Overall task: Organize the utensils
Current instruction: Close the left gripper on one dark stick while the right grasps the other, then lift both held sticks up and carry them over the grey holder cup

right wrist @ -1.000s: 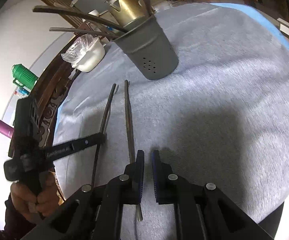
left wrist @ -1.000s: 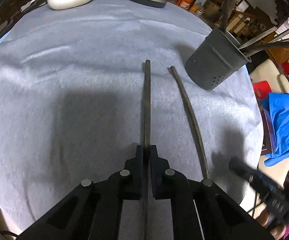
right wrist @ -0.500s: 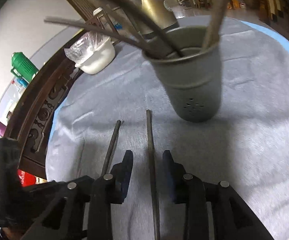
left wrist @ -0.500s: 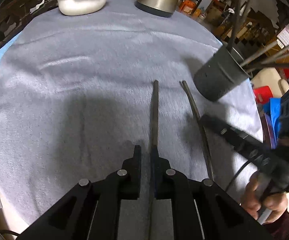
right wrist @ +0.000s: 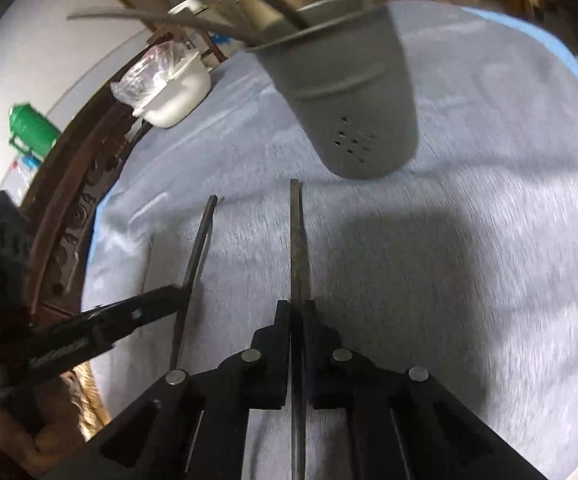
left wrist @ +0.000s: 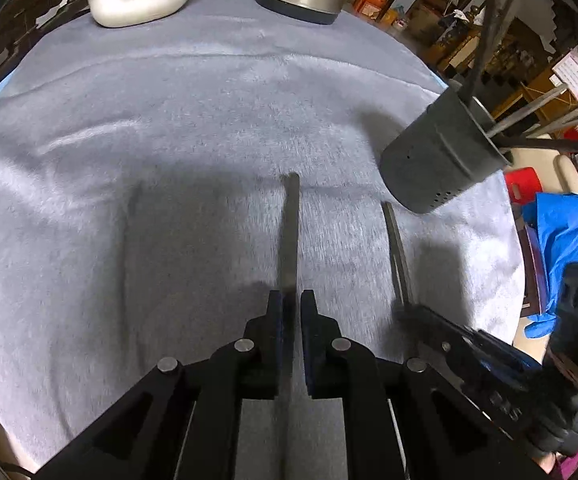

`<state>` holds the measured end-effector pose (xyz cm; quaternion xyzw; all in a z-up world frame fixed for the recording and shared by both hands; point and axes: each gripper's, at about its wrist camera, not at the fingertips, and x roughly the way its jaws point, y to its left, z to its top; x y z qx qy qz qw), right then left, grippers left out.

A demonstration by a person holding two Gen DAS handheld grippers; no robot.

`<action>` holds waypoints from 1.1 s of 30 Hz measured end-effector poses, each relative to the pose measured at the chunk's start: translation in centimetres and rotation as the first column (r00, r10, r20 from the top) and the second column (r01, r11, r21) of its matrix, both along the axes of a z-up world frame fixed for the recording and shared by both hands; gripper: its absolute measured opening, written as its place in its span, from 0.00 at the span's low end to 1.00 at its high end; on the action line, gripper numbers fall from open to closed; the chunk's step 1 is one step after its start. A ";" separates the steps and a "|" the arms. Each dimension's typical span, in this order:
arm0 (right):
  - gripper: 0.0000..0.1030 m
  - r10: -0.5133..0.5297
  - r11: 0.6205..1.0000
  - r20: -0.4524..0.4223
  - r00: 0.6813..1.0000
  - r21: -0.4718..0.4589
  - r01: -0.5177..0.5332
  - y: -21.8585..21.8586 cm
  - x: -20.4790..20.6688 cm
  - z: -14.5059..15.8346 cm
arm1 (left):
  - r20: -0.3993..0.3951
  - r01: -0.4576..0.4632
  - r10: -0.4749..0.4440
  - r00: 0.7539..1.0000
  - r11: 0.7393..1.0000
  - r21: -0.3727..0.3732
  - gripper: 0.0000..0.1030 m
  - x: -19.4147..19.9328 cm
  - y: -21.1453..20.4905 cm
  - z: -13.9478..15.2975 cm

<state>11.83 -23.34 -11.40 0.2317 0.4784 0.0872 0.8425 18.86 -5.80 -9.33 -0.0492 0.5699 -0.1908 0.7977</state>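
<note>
Both my grippers clamp thin utensil handles: left gripper [left wrist: 289, 312] on one handle [left wrist: 290, 232], right gripper [right wrist: 296, 312] on another [right wrist: 297, 240]. Risk: the long handles pivot or slip, or clip the holder [right wrist: 353, 92] rim ahead of my right gripper.

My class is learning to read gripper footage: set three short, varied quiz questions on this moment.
1. True or false: the left gripper is empty.
2. Where do the loose utensils belong? A) tall grey perforated utensil holder B) white plastic tub
3. Fill in: the right gripper is shut on a long thin metal ____ handle.

Key: 1 false, it grips another slim dark utensil handle; 2 A; 3 utensil.
</note>
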 end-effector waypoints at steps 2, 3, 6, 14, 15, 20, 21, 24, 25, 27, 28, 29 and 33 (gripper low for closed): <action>0.11 -0.007 1.000 -0.019 1.000 -0.002 0.007 -0.3 0.3 0.1 | -0.001 0.005 -0.005 1.000 1.000 0.000 0.08 0.8 -0.2 -0.2; 0.12 -0.012 1.000 -0.023 1.000 -0.005 0.011 -0.3 0.6 0.2 | 0.001 0.007 -0.007 1.000 1.000 0.005 0.08 1.2 -0.4 -0.2; 0.20 -0.027 0.999 0.016 0.999 -0.020 0.028 -0.7 1.5 1.2 | 0.007 0.011 -0.011 1.000 1.000 0.014 0.08 1.7 -0.6 0.2; 0.31 -0.014 0.994 0.079 0.997 -0.108 0.023 -0.3 4.4 1.7 | 0.018 0.041 -0.041 0.999 0.999 0.009 0.17 2.8 -1.7 0.6; 0.31 -0.010 0.993 0.073 0.997 -0.116 0.019 -0.2 4.7 1.4 | 0.009 0.042 -0.042 0.999 0.999 0.009 0.17 2.9 -1.8 0.3; 0.10 -0.013 0.986 0.060 0.998 -0.164 0.023 0.3 5.2 0.5 | 0.003 0.033 -0.032 0.999 0.999 -0.011 0.07 3.1 -1.9 -0.6; 0.08 -0.010 0.987 0.061 0.998 -0.162 0.020 0.2 5.2 0.4 | 0.001 0.024 -0.024 1.000 0.999 -0.024 0.07 3.2 -1.7 -0.8; 0.08 -0.003 0.988 0.061 0.998 -0.154 0.012 0.0 4.7 0.4 | 0.000 0.020 -0.020 1.000 0.999 -0.041 0.06 2.7 -1.2 -0.8; 0.08 0.001 0.989 0.058 0.998 -0.148 0.008 -0.1 4.4 0.3 | 0.001 0.023 -0.023 1.000 0.999 -0.040 0.06 2.3 -1.1 -0.7; 0.07 0.009 0.990 0.053 0.999 -0.139 -0.002 -0.1 4.0 0.3 | -0.002 0.030 -0.031 1.000 0.999 -0.038 0.06 1.4 -0.8 -0.7; 0.08 0.014 0.991 0.048 0.999 -0.135 -0.008 0.1 3.8 0.3 | -0.007 0.033 -0.033 0.999 0.999 -0.037 0.06 1.5 -0.7 -1.0; 0.08 0.019 0.991 0.044 0.999 -0.133 -0.013 0.0 3.5 0.3 | -0.013 0.040 -0.041 0.999 0.999 -0.034 0.06 1.1 -0.6 -1.0; 0.09 0.031 0.993 0.018 0.999 -0.113 -0.029 -0.1 2.5 0.2 | -0.039 0.049 -0.050 0.998 0.999 -0.022 0.06 0.4 -0.4 -1.0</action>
